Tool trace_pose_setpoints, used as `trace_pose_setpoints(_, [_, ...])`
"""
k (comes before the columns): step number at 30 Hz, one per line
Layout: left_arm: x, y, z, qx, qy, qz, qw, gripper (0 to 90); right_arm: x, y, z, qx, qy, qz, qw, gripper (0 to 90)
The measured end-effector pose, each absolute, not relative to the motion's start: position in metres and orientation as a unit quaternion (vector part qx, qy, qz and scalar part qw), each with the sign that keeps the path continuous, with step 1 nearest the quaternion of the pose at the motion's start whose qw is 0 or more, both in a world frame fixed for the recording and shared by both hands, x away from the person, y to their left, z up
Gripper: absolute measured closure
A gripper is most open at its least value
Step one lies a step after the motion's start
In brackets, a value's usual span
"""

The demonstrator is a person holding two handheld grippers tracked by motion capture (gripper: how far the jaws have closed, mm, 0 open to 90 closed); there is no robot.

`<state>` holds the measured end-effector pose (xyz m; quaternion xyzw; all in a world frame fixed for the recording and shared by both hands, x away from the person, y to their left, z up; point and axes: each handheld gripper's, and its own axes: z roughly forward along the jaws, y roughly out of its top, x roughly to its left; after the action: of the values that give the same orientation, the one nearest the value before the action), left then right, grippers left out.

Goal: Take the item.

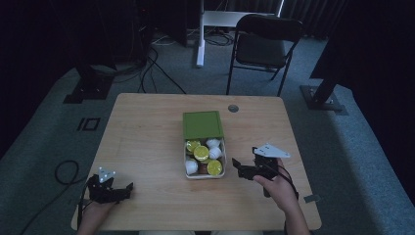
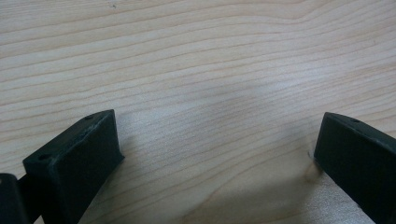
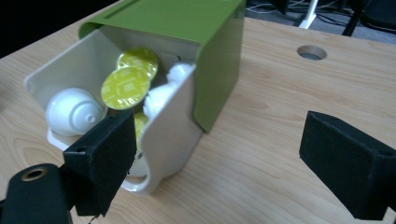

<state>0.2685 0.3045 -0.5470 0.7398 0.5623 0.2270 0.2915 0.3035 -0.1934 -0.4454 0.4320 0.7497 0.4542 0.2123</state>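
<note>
On the bench (image 1: pixel 147 127), mid-surface, I see one white drawer box (image 1: pixel 204 174) half out of its green sleeve (image 1: pixel 202 125). My right claw (image 1: pixel 236 163), wide open and empty, approaches just beside it; next I'd judge it must reach a capsule. Left claw (image 1: pixel 128 188) idles, open, empty. Six capsules (image 1: pixel 201 152) visible: three yellow-lidded, three white.

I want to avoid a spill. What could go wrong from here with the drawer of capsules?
1. The right gripper is open beside the white drawer; a sideways bump might slide the whole box.
2. Capsules lie piled loosely, so pulling fast might tip some out of the green sleeve.
</note>
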Motion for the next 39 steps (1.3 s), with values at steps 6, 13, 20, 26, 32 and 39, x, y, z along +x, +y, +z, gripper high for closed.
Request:
trace_pose_setpoints(6, [0.268,0.305,-0.547,0.740,0.562,0.227,0.292,0.4,0.305,-0.178,-0.443,0.416,0.759,0.456,0.209,10.7])
trace_pose_setpoints(13, [0.269,0.305,-0.547,0.740,0.562,0.227,0.292,0.4,0.307,-0.162,-0.438,0.404,0.761,0.465,0.203,10.7])
trace_pose_setpoints(20, [0.269,0.304,-0.547,0.739,0.563,0.227,0.292,0.4,0.310,-0.146,-0.435,0.395,0.764,0.470,0.200,10.7])
trace_pose_setpoints(26, [0.269,0.304,-0.547,0.739,0.563,0.227,0.292,0.4,0.312,-0.127,-0.435,0.384,0.768,0.475,0.191,10.7])
trace_pose_setpoints(32, [0.269,0.304,-0.547,0.739,0.562,0.227,0.292,0.4,0.314,-0.112,-0.438,0.375,0.773,0.477,0.187,10.8])
trace_pose_setpoints(39, [0.269,0.305,-0.547,0.740,0.562,0.227,0.292,0.4,0.315,-0.096,-0.443,0.365,0.781,0.472,0.184,10.8])
